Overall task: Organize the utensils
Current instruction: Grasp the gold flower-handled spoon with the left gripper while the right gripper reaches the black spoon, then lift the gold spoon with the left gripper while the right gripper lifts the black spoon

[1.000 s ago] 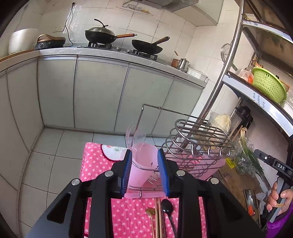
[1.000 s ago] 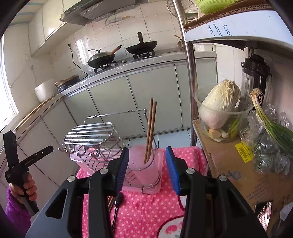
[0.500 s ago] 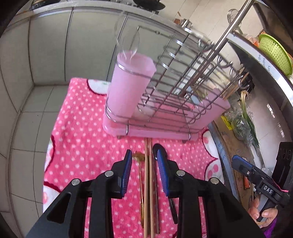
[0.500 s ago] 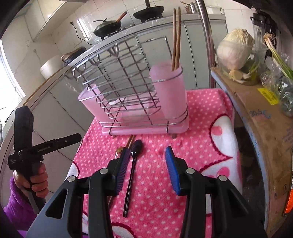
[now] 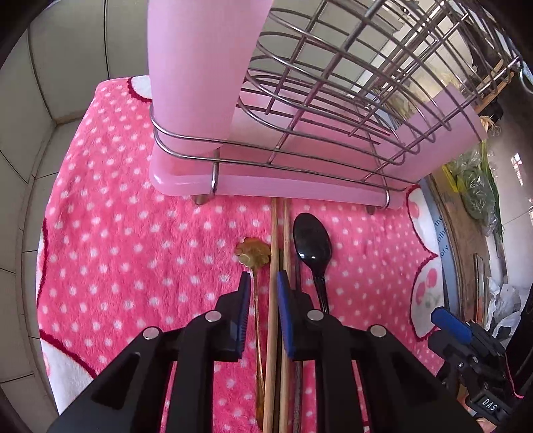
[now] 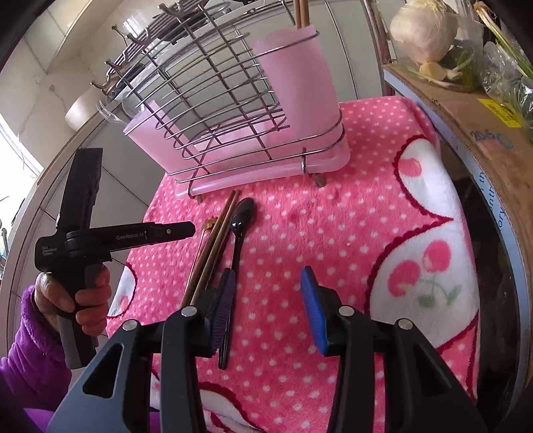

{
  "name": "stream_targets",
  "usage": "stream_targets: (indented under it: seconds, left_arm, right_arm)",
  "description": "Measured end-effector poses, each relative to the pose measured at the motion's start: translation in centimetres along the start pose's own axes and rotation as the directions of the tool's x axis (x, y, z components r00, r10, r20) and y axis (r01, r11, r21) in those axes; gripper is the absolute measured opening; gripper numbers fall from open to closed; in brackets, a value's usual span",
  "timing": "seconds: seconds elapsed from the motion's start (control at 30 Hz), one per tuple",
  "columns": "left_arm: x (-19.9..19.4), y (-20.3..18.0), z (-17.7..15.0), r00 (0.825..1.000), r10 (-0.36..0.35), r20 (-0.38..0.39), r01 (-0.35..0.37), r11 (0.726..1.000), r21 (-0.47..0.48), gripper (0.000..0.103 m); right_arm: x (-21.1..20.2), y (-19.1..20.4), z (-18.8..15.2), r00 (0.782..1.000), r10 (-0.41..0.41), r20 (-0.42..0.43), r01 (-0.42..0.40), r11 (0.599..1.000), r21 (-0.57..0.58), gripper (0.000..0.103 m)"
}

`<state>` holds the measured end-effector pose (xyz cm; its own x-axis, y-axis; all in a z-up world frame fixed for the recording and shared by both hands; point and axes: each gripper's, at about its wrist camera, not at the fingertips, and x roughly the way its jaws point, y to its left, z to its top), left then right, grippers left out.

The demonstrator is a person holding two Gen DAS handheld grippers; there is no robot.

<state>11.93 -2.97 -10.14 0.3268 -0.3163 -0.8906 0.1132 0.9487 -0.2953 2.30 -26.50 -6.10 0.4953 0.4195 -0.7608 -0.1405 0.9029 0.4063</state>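
On the pink dotted cloth [image 5: 133, 233], in front of the wire rack [image 5: 316, 83], lie a gold spoon [image 5: 253, 253], two wooden chopsticks [image 5: 273, 233] and a black spoon [image 5: 313, 243]. My left gripper [image 5: 263, 283] points down over them. Its jaws are closing, with the gold spoon's handle and one chopstick between the pads and a small gap still showing. My right gripper [image 6: 268, 276] hangs open over bare cloth, its left finger beside the black spoon [image 6: 243, 213] handle. The rack's pink cup [image 6: 299, 83] holds two more chopsticks [image 6: 301, 13].
A hand in a purple sleeve [image 6: 30, 359] holds the left gripper [image 6: 190, 229] at the cloth's left side. A cardboard box [image 6: 483, 133] with a cabbage bowl [image 6: 423, 30] and greens borders the cloth on the right. Grey cabinets [image 5: 83, 50] and tiled floor lie beyond.
Both grippers have sunk toward the cloth and tipped downward. The left jaws have narrowed around the gold spoon handle and a chopstick. The right jaws kept their width.
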Motion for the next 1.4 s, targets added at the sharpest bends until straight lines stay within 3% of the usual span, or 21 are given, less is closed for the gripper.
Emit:
stream_targets:
  seconds: [0.2, 0.4, 0.57, 0.63, 0.9, 1.03, 1.27, 1.33, 1.4]
  left_arm:
    - [2.7, -1.0, 0.8, 0.996, 0.074, -0.046, -0.072, 0.997, 0.041, 0.015]
    - [3.6, -1.6, 1.1, 0.991, 0.126, -0.039, -0.124, 0.990, 0.062, 0.013]
    - [4.1, -1.0, 0.9, 0.994, 0.096, -0.054, -0.094, 0.994, 0.046, 0.011]
    - [4.2, -1.1, 1.0, 0.994, 0.103, -0.047, -0.101, 0.994, 0.048, 0.004]
    - [0.5, 1.9, -0.5, 0.999, 0.038, 0.026, -0.038, 0.999, -0.010, 0.003]
    - [-1.6, 3.5, -1.6, 0.999, 0.018, 0.047, -0.016, 0.999, -0.035, 0.003]
    - [-4.1, 6.0, -2.2, 0.995, -0.035, 0.093, 0.040, 0.997, -0.061, 0.003]
    - [-4.4, 6.4, -2.2, 0.994, -0.044, 0.100, 0.050, 0.997, -0.061, 0.003]
    - [-4.4, 6.4, -2.3, 0.993, -0.052, 0.103, 0.059, 0.996, -0.064, 0.003]
  right_arm:
    - [0.0, -0.4, 0.1, 1.000, 0.012, 0.001, -0.012, 1.000, 0.009, 0.042]
    - [0.2, -0.6, 0.2, 1.000, 0.022, -0.005, -0.022, 0.999, 0.023, 0.042]
    - [0.5, -0.6, 0.4, 0.999, 0.040, -0.013, -0.040, 0.999, 0.032, 0.042]
    - [0.9, -0.5, 0.6, 0.998, 0.050, -0.024, -0.049, 0.998, 0.041, 0.042]
    - [4.0, 1.5, 1.8, 0.994, 0.078, -0.079, -0.075, 0.997, 0.032, 0.042]
    - [6.6, 3.6, 2.4, 0.995, 0.032, -0.097, -0.036, 0.999, -0.038, 0.042]
    - [11.6, 6.4, 2.9, 0.982, -0.152, -0.115, 0.134, 0.978, -0.158, 0.041]
    - [12.5, 6.6, 3.1, 0.976, -0.187, -0.108, 0.168, 0.972, -0.165, 0.034]
    - [13.0, 6.8, 3.4, 0.973, -0.213, -0.082, 0.197, 0.965, -0.174, 0.016]
